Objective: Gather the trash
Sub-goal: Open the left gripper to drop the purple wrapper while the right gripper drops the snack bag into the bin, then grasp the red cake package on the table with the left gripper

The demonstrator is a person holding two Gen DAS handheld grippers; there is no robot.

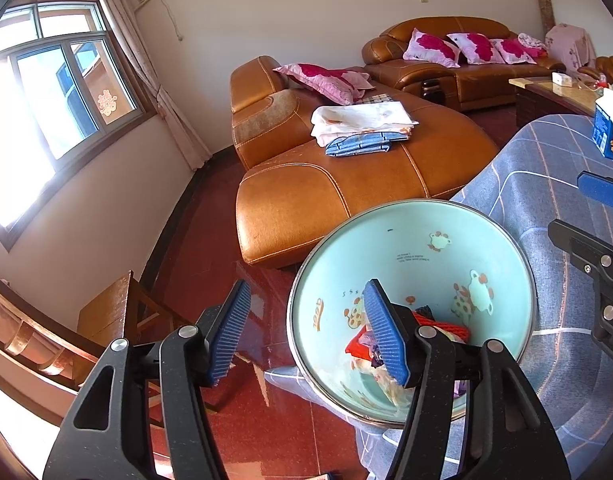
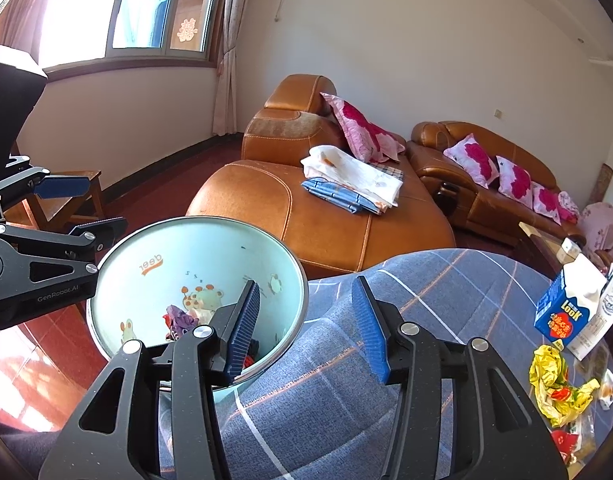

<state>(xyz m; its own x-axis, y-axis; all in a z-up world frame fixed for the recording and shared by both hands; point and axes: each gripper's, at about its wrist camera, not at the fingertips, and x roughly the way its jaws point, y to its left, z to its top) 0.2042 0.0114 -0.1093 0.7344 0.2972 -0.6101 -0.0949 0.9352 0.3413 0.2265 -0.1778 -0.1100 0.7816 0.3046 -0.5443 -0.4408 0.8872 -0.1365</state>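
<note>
While trash waited: both grippers stood with fingers apart, empty.
Wrapper [image 2: 554,384]: lay right of the right gripper [image 2: 306,328], the nearer.
Bin [image 2: 194,240]: left.

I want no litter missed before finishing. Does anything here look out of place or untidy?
Yes. A crumpled yellow wrapper and smaller scraps lie loose on the blue checked cloth, beside the blue milk carton. The trash bin already holds wrappers, so these look like leftovers. Both grippers are open and empty.

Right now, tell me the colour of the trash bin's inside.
Pale mint-blue with cartoon deer prints, clearest in the right wrist view.
</note>
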